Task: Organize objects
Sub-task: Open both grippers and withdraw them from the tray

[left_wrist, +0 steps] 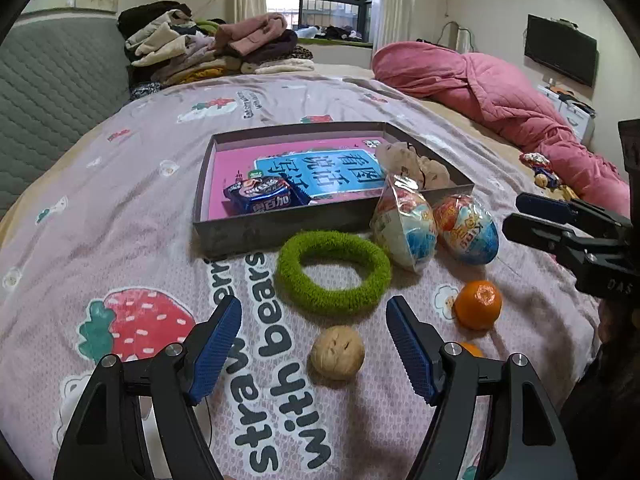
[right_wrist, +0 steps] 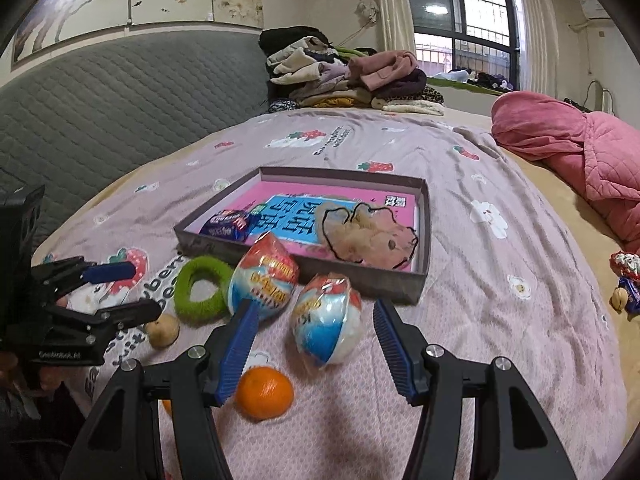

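My left gripper (left_wrist: 312, 308) hangs open low over the bedspread, with a walnut (left_wrist: 338, 352) lying untouched between its blue fingers. Just beyond it lies a green fuzzy hair ring (left_wrist: 334, 272). Right of the ring are two wrapped toy eggs (left_wrist: 404, 228) (left_wrist: 466, 228) and an orange (left_wrist: 478, 304). My right gripper (right_wrist: 316, 308) is open too, and the nearer egg (right_wrist: 328, 324) sits in the gap with space on both sides. Behind them a shallow grey box (right_wrist: 400, 288) holds a pink book, a blue snack packet (right_wrist: 228, 224) and a fluffy scrunchie (right_wrist: 372, 236).
A second orange (left_wrist: 470, 348) peeks from behind my left gripper's right finger. Loose sweets (right_wrist: 626, 284) lie at the bed's right edge beside a pink quilt (left_wrist: 500, 88). Folded clothes (left_wrist: 208, 44) are piled at the far end, next to a grey padded headboard (left_wrist: 52, 88).
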The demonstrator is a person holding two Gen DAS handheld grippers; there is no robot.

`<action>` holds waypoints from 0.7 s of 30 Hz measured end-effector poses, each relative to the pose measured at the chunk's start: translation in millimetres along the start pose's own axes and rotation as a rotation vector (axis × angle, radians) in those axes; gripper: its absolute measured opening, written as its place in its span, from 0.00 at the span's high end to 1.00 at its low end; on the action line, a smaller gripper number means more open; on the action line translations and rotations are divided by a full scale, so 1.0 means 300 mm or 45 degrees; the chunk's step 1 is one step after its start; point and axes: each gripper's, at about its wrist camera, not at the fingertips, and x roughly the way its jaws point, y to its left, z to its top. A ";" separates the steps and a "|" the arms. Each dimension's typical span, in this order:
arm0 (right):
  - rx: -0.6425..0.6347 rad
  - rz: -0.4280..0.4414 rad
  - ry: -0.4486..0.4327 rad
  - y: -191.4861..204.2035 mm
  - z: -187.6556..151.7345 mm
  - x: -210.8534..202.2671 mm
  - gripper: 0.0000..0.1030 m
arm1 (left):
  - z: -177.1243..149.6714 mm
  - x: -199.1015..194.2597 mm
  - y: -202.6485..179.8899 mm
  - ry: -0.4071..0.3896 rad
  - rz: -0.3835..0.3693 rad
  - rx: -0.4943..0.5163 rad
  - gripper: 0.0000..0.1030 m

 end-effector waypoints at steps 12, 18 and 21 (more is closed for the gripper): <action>-0.129 0.048 0.048 0.081 -0.072 -0.004 0.42 | -0.042 0.019 -0.012 0.049 -0.037 0.027 0.26; -0.140 0.065 0.098 0.086 -0.093 0.018 0.42 | -0.051 0.037 -0.015 0.081 -0.047 0.029 0.26; -0.142 0.064 0.114 0.084 -0.101 0.026 0.42 | -0.054 0.043 -0.019 0.092 -0.052 0.027 0.26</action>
